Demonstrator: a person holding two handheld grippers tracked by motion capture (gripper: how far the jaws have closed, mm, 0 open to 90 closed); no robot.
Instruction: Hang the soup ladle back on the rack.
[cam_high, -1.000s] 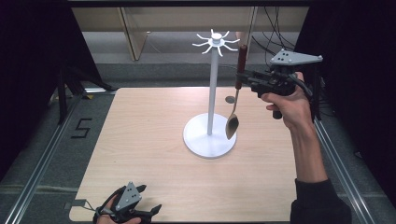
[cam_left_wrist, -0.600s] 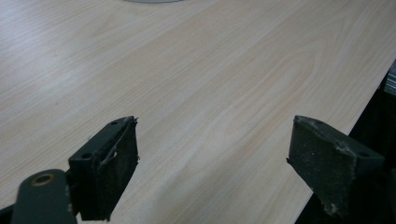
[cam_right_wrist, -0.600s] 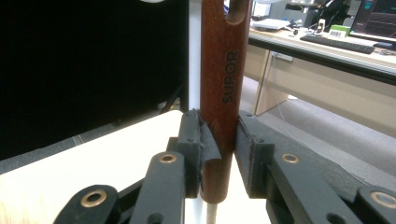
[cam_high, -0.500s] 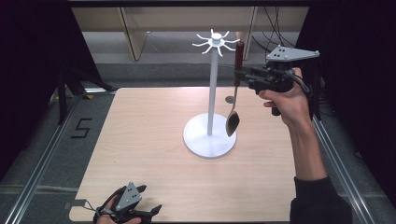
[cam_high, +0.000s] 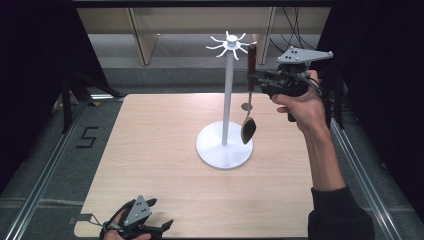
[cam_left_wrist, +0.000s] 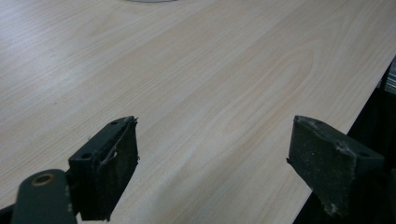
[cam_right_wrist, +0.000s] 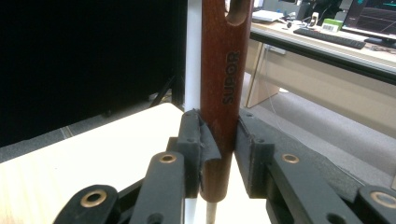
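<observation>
Gripping spoon (cam_high: 249, 95) by wooden handle (cam_right_wrist: 224, 93), right gripper (cam_high: 256, 79) clamped tight on it, bowl hanging straight below jaws so hole at handle top stays free above pads. Held just beside white stand (cam_high: 227, 100), hook ring (cam_high: 230, 45) above and beyond jaws: likely lining hole up with hook. Resting low at near table (cam_high: 165, 150) edge, left gripper (cam_high: 162, 227) wide, empty, well apart from stand, probably kept clear.

Left gripper (cam_left_wrist: 212, 168) jaws wide apart — above the wooden table (cam_left_wrist: 210, 79)
</observation>
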